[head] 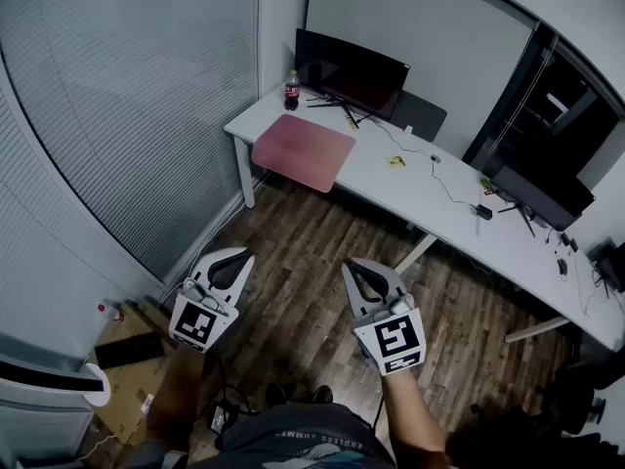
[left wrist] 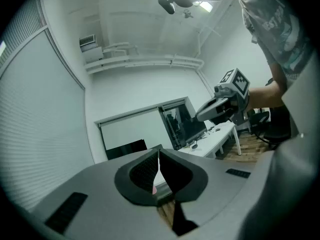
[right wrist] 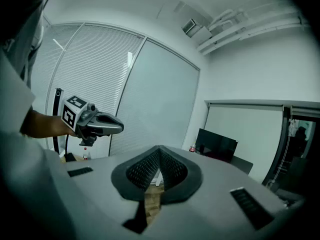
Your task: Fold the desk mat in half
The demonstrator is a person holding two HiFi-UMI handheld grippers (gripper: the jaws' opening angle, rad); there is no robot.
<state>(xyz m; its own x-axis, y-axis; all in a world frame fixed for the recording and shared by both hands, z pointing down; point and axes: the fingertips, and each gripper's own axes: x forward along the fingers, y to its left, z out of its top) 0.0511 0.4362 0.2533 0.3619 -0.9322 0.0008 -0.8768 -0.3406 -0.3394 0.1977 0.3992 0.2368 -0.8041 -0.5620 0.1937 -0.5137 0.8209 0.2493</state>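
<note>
Plainly not begun yet: found the pink desk mat [head: 304, 150] lying flat and unfolded on the left end of the white desk [head: 391, 189], near corner at or slightly over the desk's front edge. Judged that overhang the first hazard: could have dragged the whole mat off the front instead of folding it, if pulled toward the floor rather than lifted and carried across. Noted a cola bottle [head: 291, 90] standing just beyond the mat's far left corner, and the foot of a dark monitor [head: 352, 71] close to the far edge. Feared tipping the bottle or nudging the stand with a swept-up flap or a careless gripper. Noted also a thin cable [head: 451, 191] trailing over the desk to the mat's right, apart from it, liable to snagging only on a wide swing.

Held both tools well short of the desk, over the wooden floor [head: 312, 233]: left gripper [head: 234, 259] with jaws pressed together on nothing, right gripper [head: 357, 268] likewise closed and empty. Reckoned that a risk too: would have had to part the jaws before reaching the mat, or else merely shoved it along the desk. Expected trouble pinching so thin a sheet flat against the desktop, except perhaps at the overhanging corner. Feared a skewed fold from uneven holds on the two corners, or from a slip midway.
</note>
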